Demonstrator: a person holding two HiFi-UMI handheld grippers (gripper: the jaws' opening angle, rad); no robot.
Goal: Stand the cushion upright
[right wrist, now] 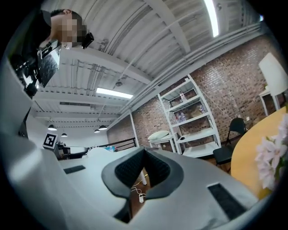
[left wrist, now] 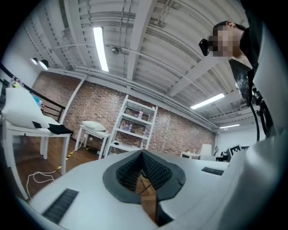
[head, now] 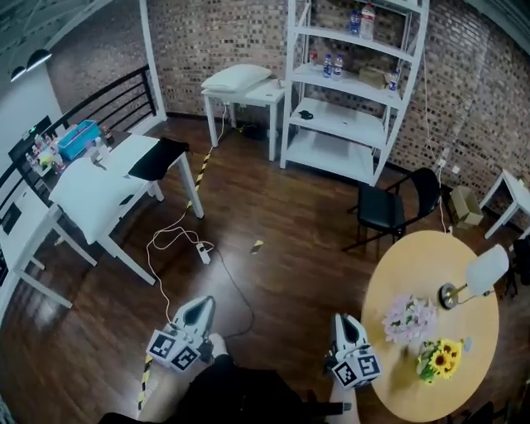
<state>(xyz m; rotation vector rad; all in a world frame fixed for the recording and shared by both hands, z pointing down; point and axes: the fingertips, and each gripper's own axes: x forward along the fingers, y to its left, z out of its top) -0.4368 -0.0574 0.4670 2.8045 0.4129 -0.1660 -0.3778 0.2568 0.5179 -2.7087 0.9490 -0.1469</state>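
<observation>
Lying cushion; bottle labels seemingly unreadable

1. Left gripper, well apart from the round table: pale grey tapered shell, black ribbed pads.
2. Right gripper, just beside that table: same shell, cube with black-and-white square markers.
3. The person wears dark clothing.

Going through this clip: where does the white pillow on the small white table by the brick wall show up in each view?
Head view: white pillow at top centre, against the far wall.
Left gripper view: pillow left of centre, small and distant.
Right gripper view: pillow near centre.
Shared landmark: the tall white shelving unit stands immediately right of the pillow in all three views.
</observation>
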